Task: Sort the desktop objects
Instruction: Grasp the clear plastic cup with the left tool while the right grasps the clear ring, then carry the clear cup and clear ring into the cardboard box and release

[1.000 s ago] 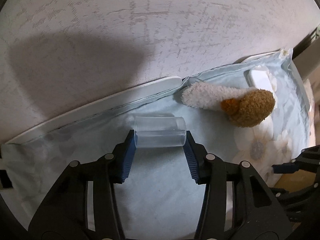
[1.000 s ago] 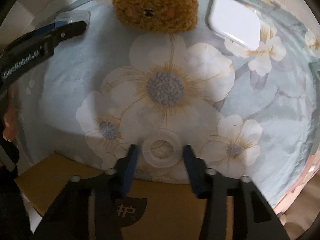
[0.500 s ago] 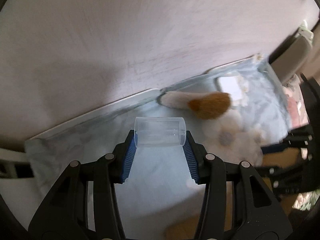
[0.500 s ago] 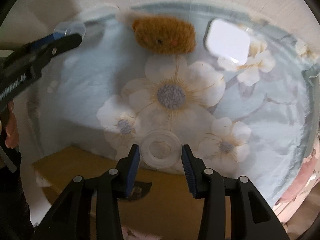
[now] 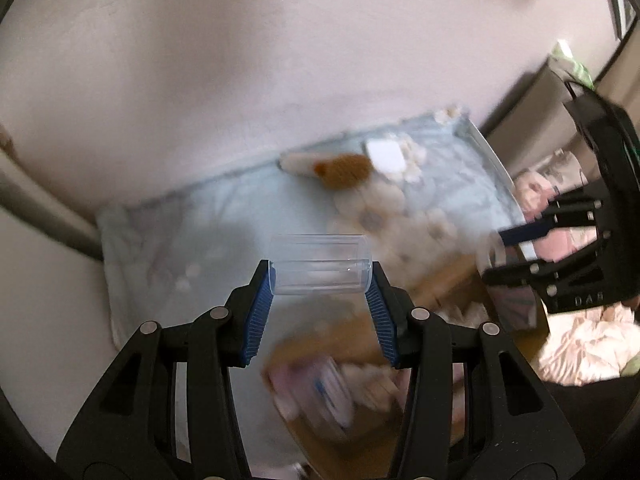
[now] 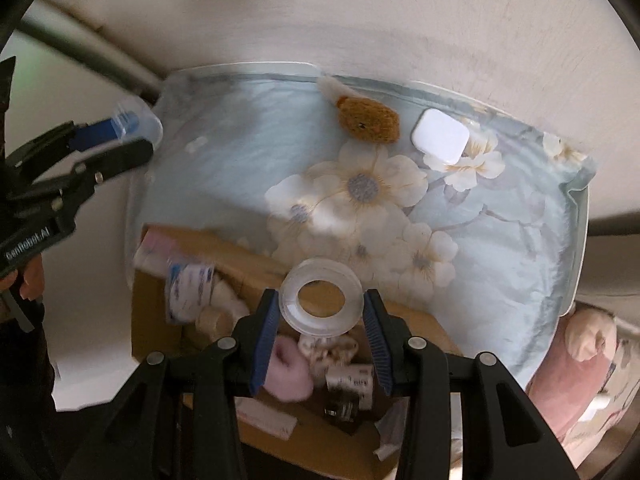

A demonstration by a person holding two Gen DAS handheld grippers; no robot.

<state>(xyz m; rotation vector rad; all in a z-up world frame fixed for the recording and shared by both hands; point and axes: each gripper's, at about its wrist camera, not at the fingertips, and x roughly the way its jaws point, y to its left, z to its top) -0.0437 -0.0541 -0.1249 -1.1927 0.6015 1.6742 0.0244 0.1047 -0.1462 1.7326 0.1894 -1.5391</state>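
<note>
Two light, slick plastic things are up off the floral blue tabletop cloth [image 6: 224, 176]: my left tongs [image 5: 321, 280] are clamped end to end on a clear hollow plastic tube [image 5: 320, 266], my right tongs [image 6: 320, 304] across the rim of a translucent tape ring [image 6: 321, 300]. Both look stiff but slippery, so I judge firm, even pressure on opposite faces safest over the open cardboard box [image 6: 424, 320].
</note>
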